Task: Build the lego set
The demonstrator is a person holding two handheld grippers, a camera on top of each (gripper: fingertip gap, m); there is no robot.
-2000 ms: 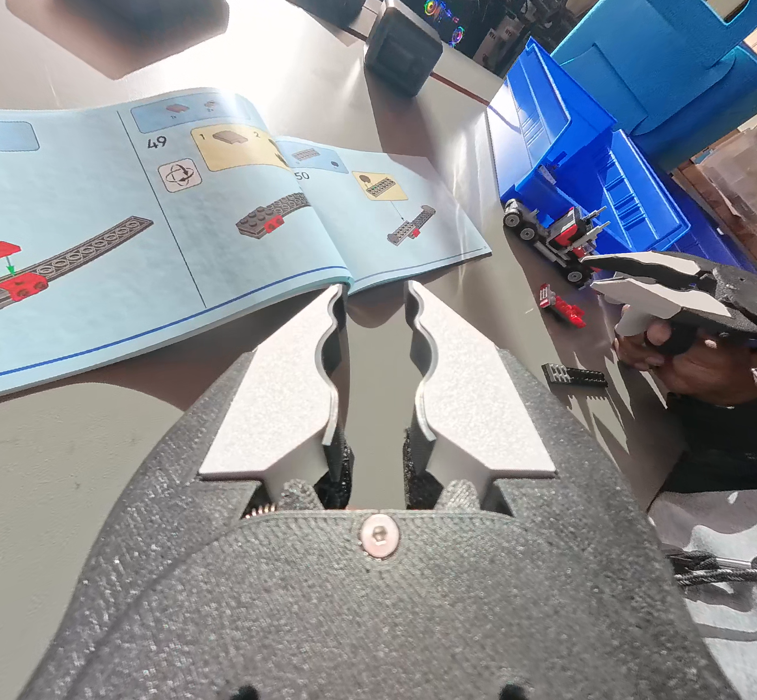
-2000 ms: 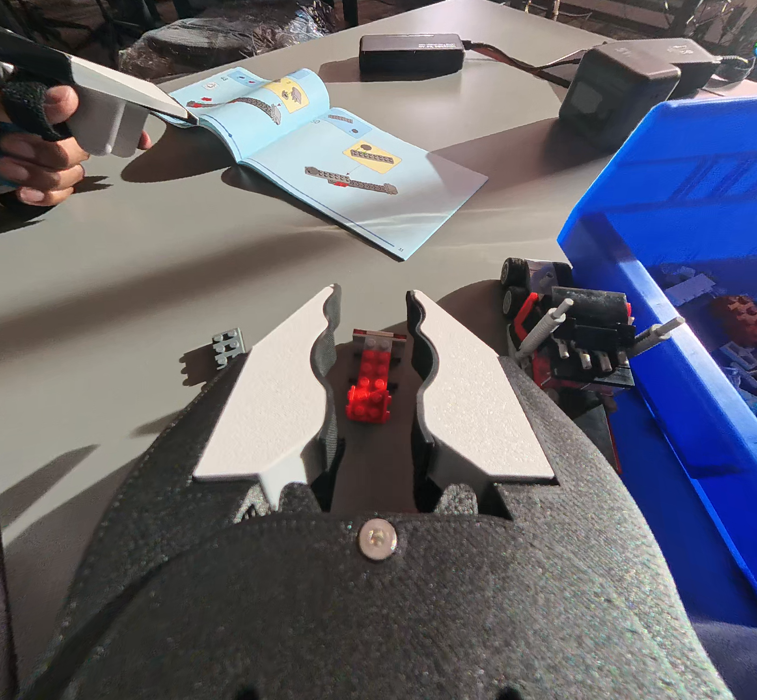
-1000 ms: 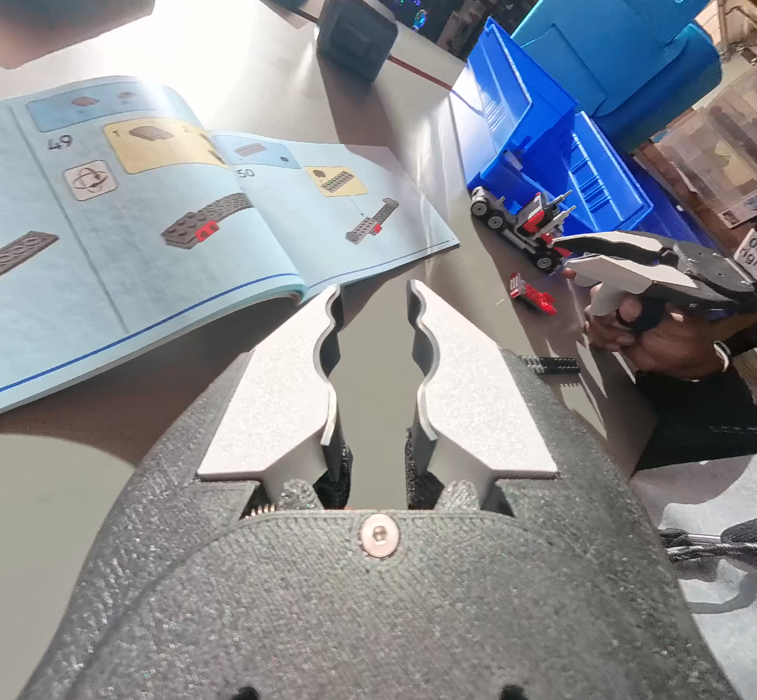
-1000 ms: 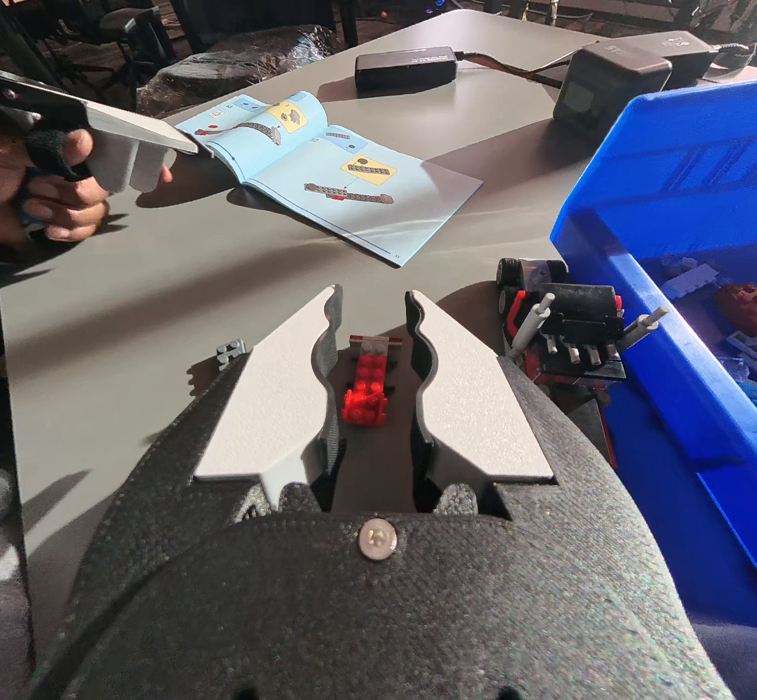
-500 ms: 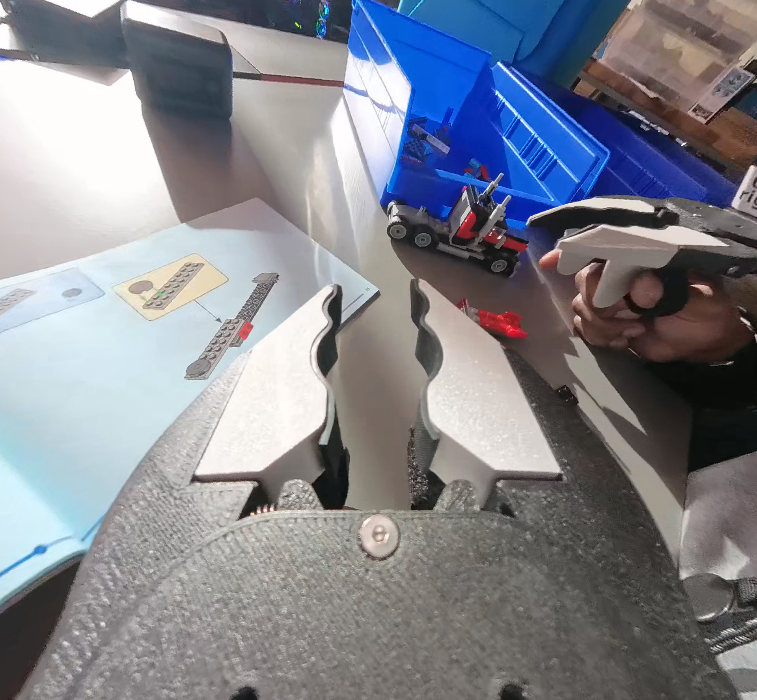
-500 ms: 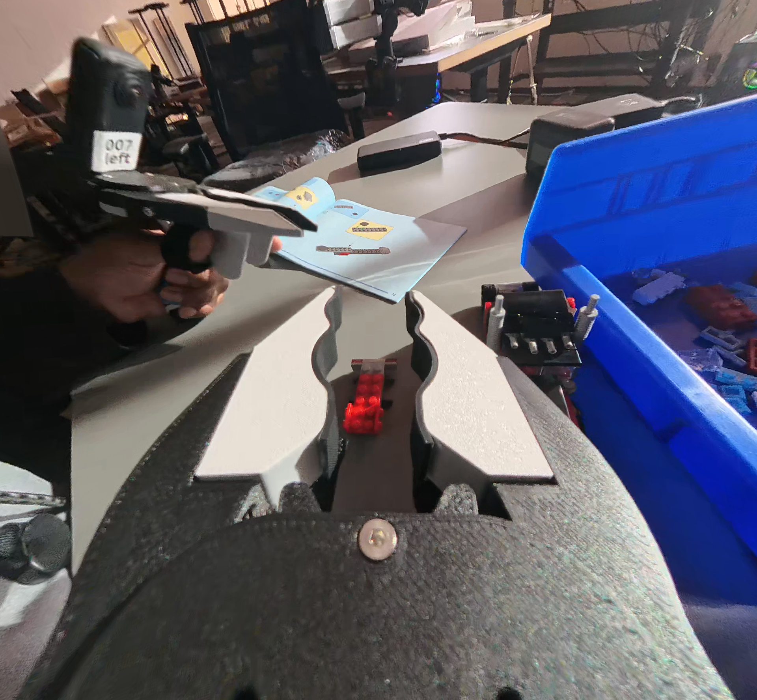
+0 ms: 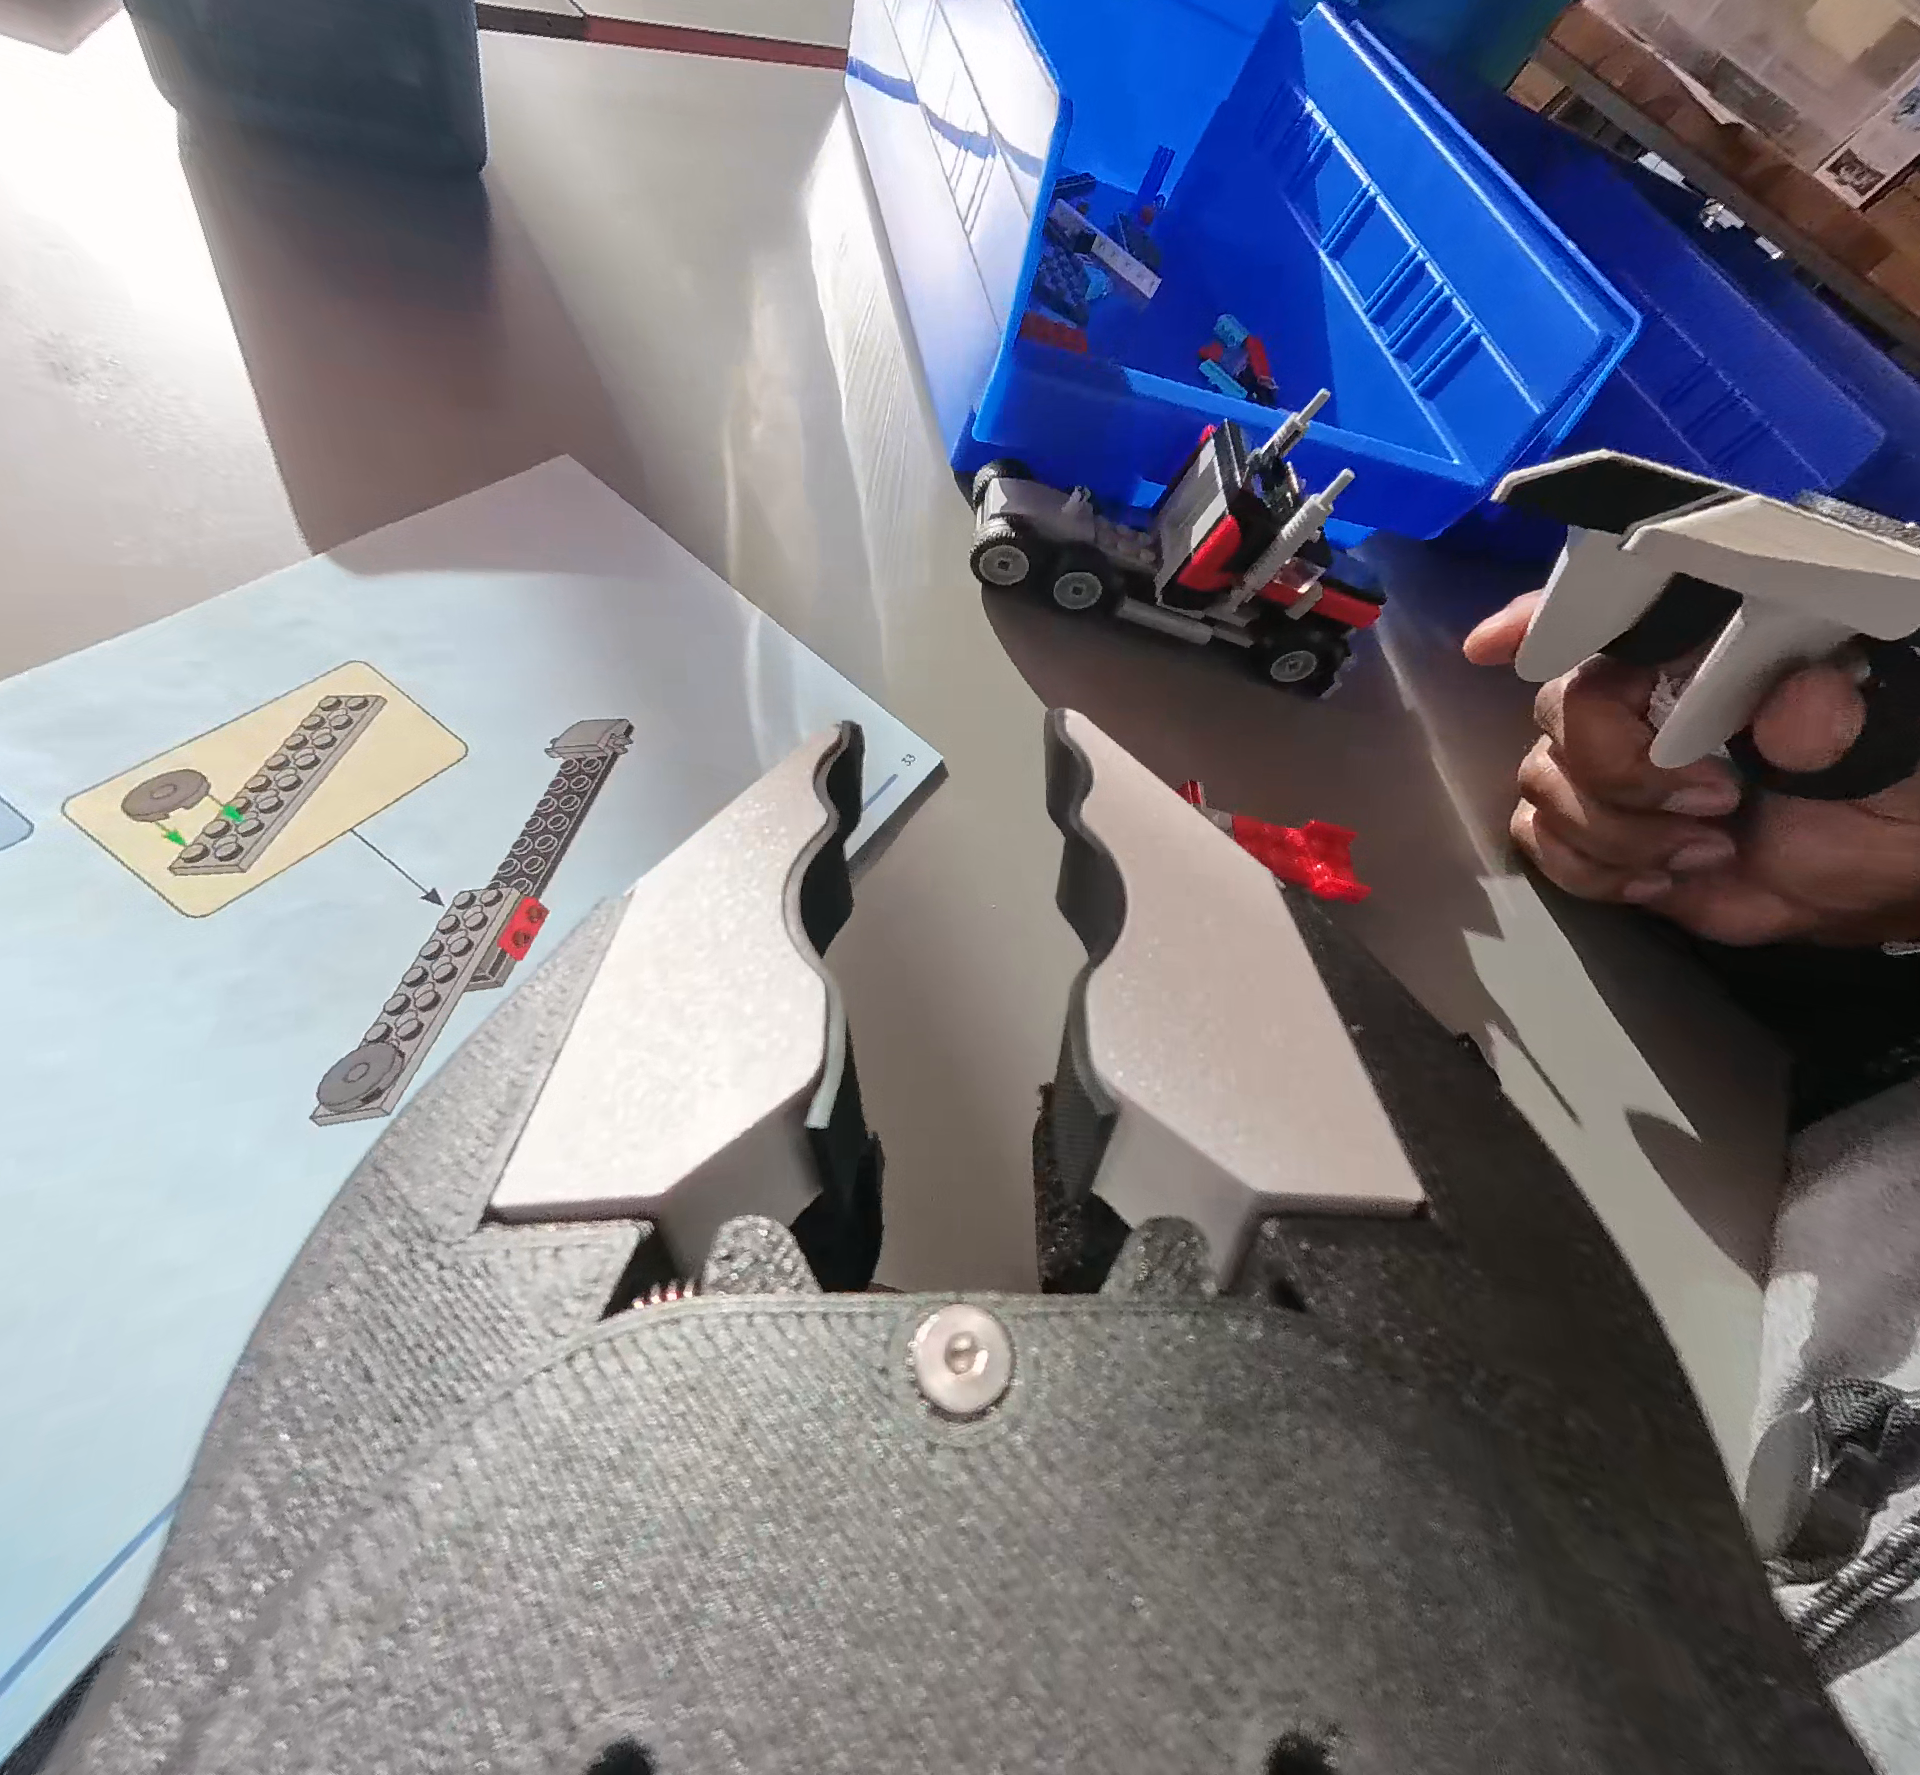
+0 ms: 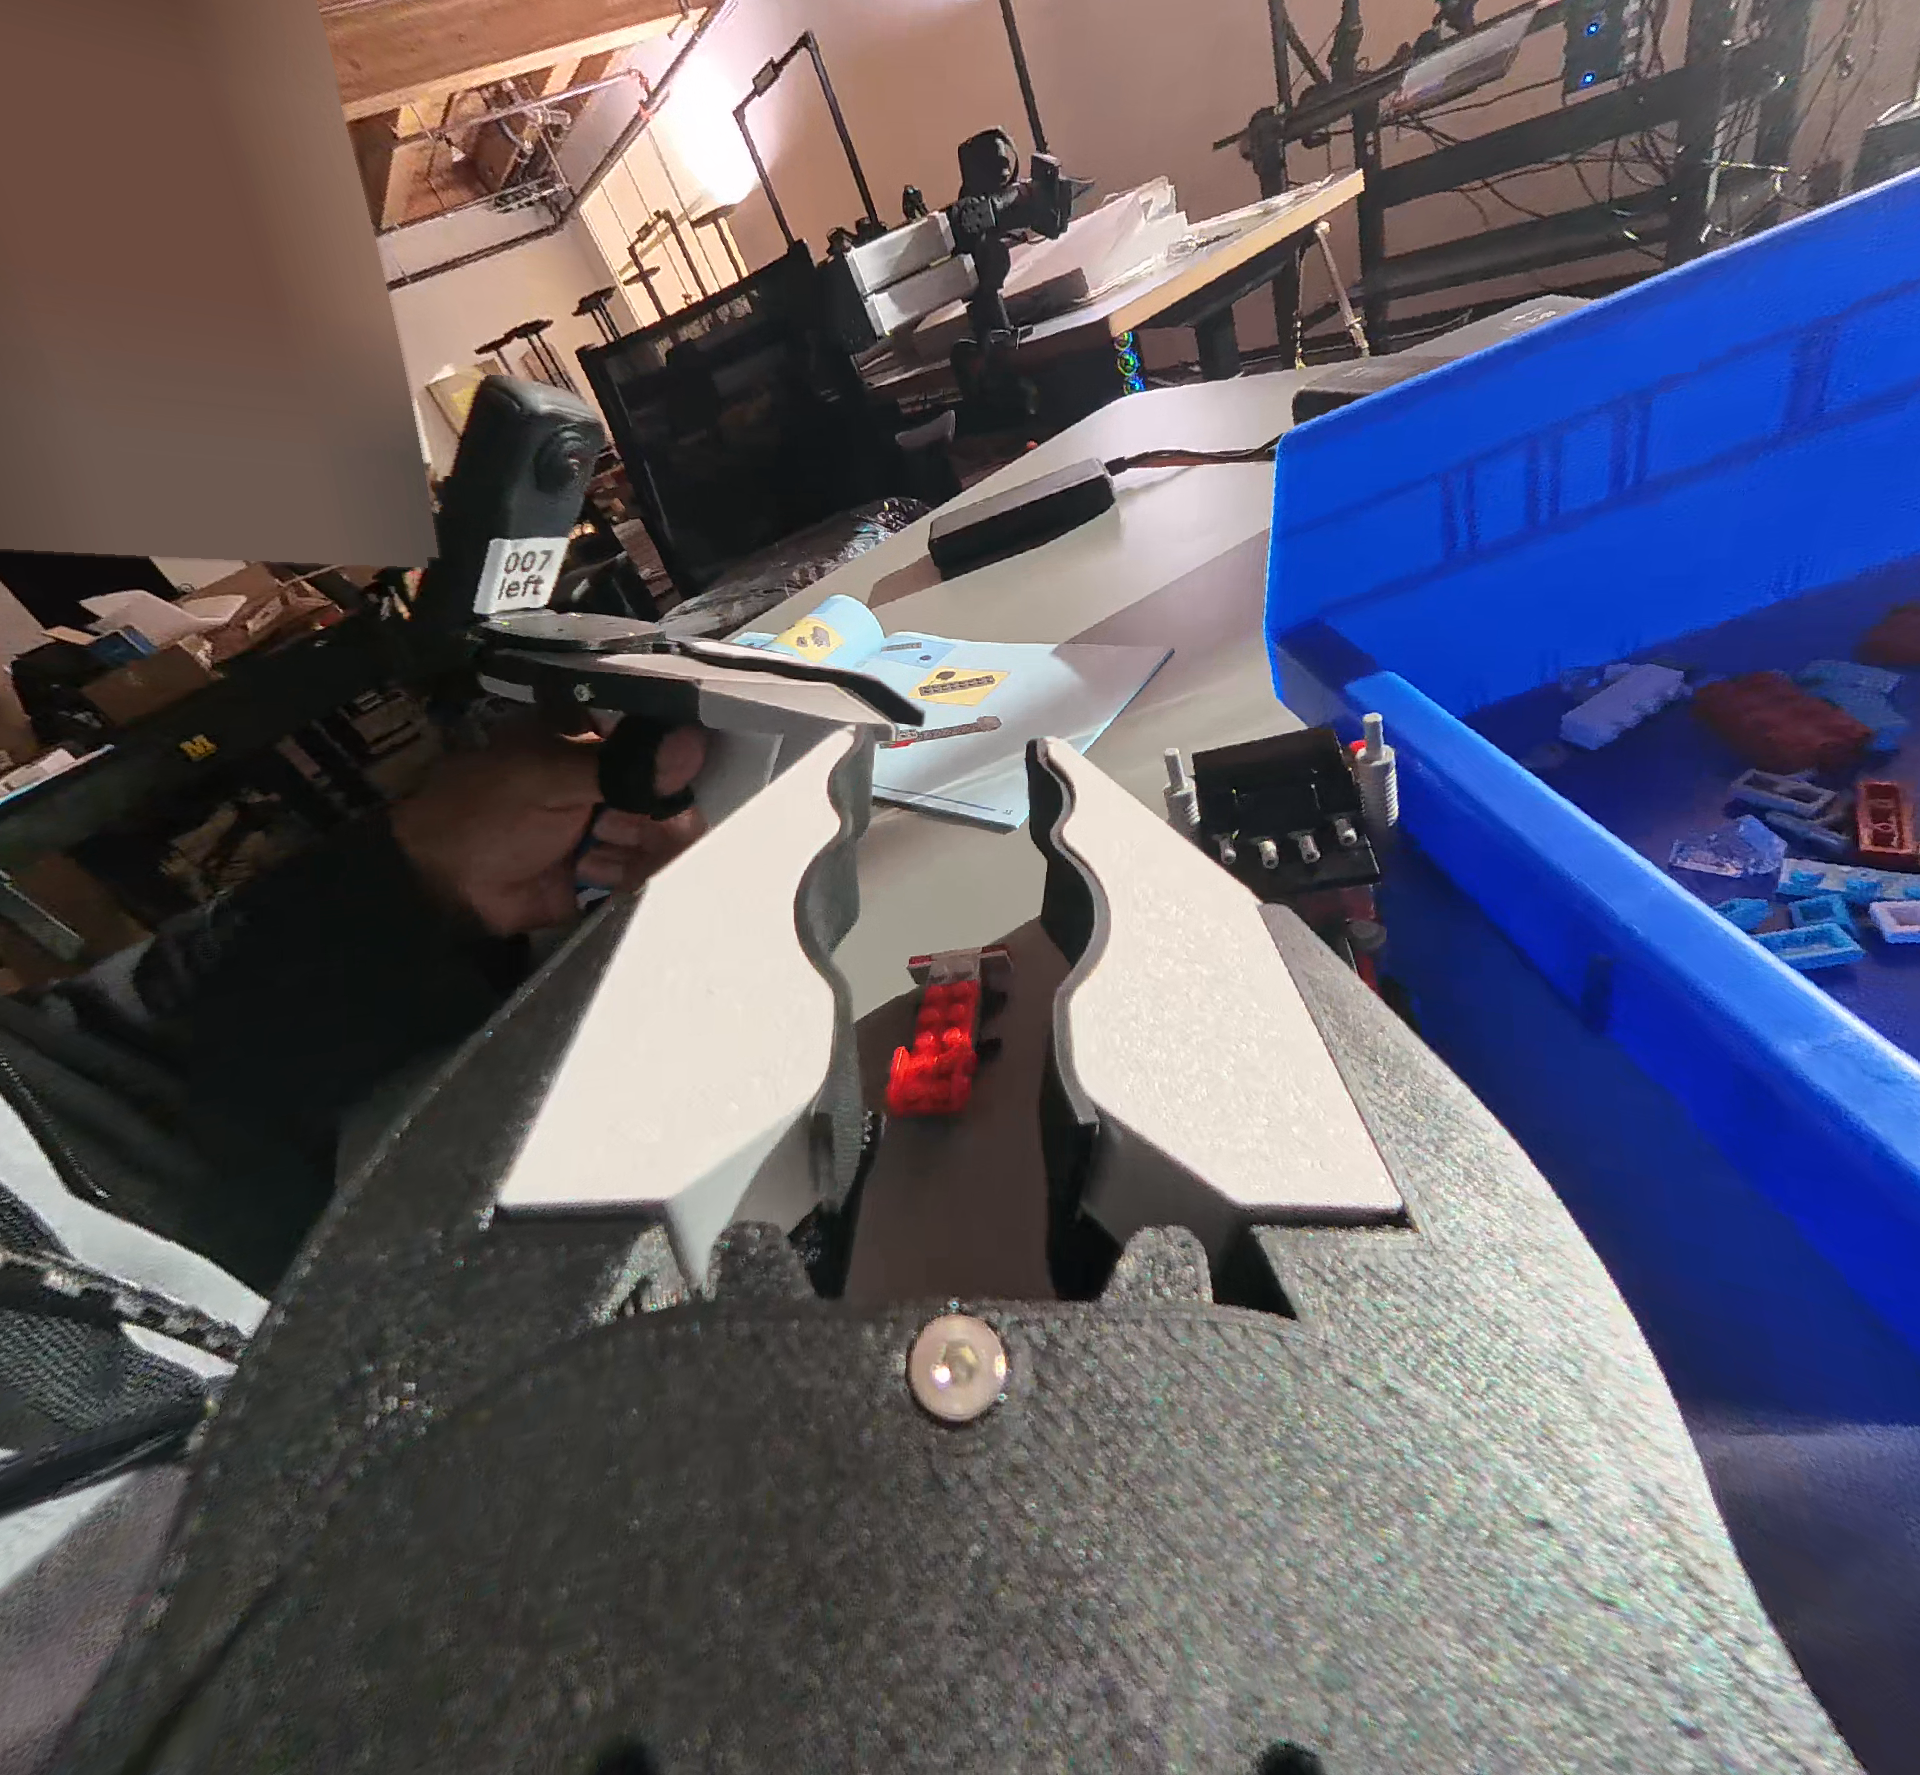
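My left gripper (image 7: 951, 738) is open and empty, low over the grey table (image 7: 665, 291) at the right edge of the light-blue instruction booklet (image 7: 343, 790). A small red brick assembly (image 7: 1294, 852) lies just right of its right finger. My right gripper (image 8: 945, 749) is open, and the same red assembly (image 8: 940, 1029) lies on the table between its fingers, untouched. A black, red and grey lego truck (image 7: 1174, 562) stands against the blue bin (image 7: 1340, 468). In the right wrist view it is behind the right finger (image 8: 1283, 811).
The blue bin (image 8: 1475, 821) holds several loose bricks and walls off the right side. A dark box (image 7: 301, 11) and a black power brick (image 8: 1018, 515) sit at the far side of the table. The hand-held right gripper (image 7: 1548, 504) is close on the left gripper's right. My hands' fingertips stand some 15 centimeters from each other.
The left gripper has swung right, off the booklet, toward the truck and the red assembly. The right gripper has tilted upward, and the red assembly still lies between its fingers.
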